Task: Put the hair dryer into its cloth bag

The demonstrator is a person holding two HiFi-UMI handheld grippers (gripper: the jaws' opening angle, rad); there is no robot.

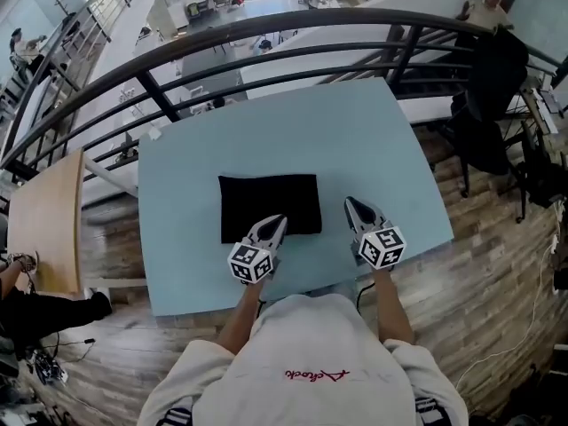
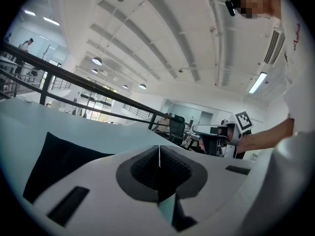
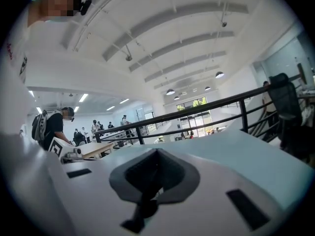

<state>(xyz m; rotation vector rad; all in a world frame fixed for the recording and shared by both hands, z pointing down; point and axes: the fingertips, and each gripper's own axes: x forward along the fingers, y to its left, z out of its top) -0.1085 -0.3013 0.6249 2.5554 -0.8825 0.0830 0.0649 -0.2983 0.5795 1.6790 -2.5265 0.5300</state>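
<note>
Cloth bag (image 1: 269,204) first: it is black and lies flat on the blue surface (image 1: 373,140), a little left of the middle. It looks spread out smooth, maybe so its mouth is easy to find. It looks very thin, so I think the hair dryer is not inside. No view shows the hair dryer at all, so I cannot tell where it is.

At the near edge of the bag, by its right corner, is the left tool (image 1: 277,224). It points across the bag, away from the person. Its two jaws are pressed together and nothing is between them. It looks lifted a bit above the cloth, but I cannot tell for sure if it touches.

To the right of the bag, over the bare surface and apart from the cloth, is the right tool (image 1: 353,206). Its jaws are squeezed together too, with nothing in them.

Both tools sit close to the bag, one on each side of that corner. I think that is so they can grab the cloth and open it up.
</note>
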